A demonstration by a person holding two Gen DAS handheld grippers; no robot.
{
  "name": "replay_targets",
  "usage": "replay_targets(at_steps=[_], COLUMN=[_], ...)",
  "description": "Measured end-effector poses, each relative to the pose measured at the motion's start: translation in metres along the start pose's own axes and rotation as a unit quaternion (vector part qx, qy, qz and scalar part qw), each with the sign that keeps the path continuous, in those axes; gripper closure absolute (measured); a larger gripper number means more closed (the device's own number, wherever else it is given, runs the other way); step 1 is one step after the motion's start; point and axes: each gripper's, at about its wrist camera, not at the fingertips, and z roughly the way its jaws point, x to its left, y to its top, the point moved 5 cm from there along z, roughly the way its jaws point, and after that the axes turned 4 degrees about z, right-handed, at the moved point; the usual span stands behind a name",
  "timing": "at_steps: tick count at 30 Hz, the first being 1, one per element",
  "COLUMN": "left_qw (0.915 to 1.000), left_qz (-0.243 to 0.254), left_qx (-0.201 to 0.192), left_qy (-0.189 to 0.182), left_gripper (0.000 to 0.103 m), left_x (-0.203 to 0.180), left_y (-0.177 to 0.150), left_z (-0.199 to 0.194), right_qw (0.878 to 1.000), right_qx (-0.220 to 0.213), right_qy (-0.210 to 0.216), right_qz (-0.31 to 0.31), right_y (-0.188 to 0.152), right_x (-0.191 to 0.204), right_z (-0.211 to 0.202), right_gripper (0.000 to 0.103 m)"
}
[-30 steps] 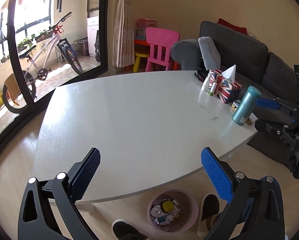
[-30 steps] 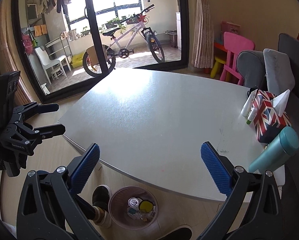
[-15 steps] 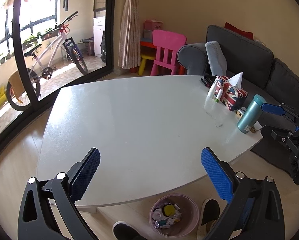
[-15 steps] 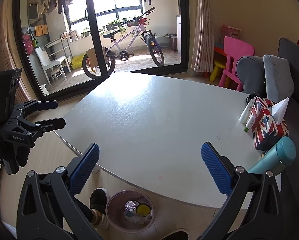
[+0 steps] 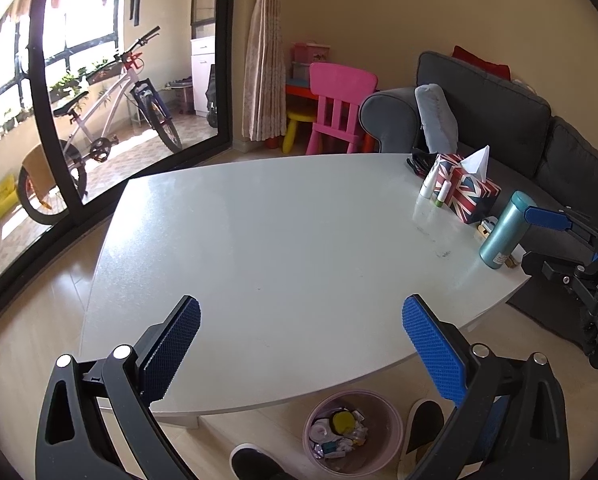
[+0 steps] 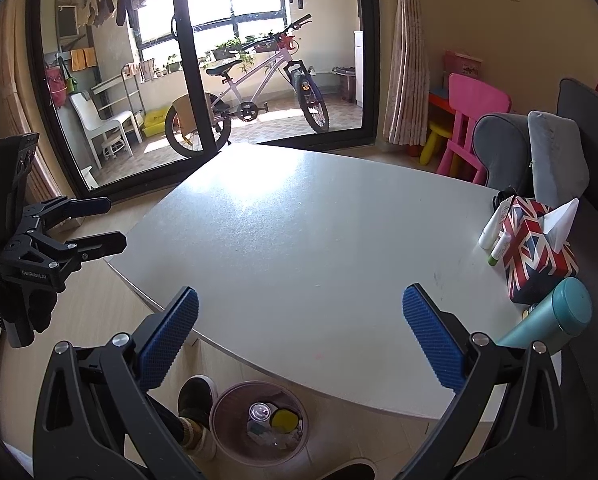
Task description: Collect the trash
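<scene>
Pulled back and higher than a second ago: left gripper (image 5: 299, 332) and right gripper (image 6: 299, 320) both wide open, empty. Trash in bin (image 5: 353, 430) below table (image 5: 279, 240) near edge; collecting looks finished.

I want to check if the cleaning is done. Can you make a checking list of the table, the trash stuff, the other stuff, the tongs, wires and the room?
Surface: white table, most of the top bare; faint smudges near its right edge.
Job's things: pink bin on the floor under the table's near edge, holding a can, a yellow lid and wrappers. No loose trash seen on the table.
Clutter: flag-print tissue box, small white bottles, teal flask, all along the right edge.
Tongs: left tongs open, empty; right tongs open, empty.
Cables: a dark bundle behind the tissue box, too small to tell.
Surroundings: grey sofa, pink chair, bicycle on the balcony, shoes by the bin.
</scene>
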Motion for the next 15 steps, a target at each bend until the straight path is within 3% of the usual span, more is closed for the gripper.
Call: replay_targets(at_steps=[15], left_qw=[1.0000], left_qz=[0.007], left_qx=[0.001], left_qy=[-0.001], left_gripper=[0.006], left_x=[-0.0003], left_y=[0.0025], left_z=[-0.0001], right_qw=[1.000], right_qx=[-0.001], right_qy=[0.000], right_qz=[0.000], right_y=[0.0008], right_x=[-0.0017], right_z=[0.0001], right_gripper=[0.003])
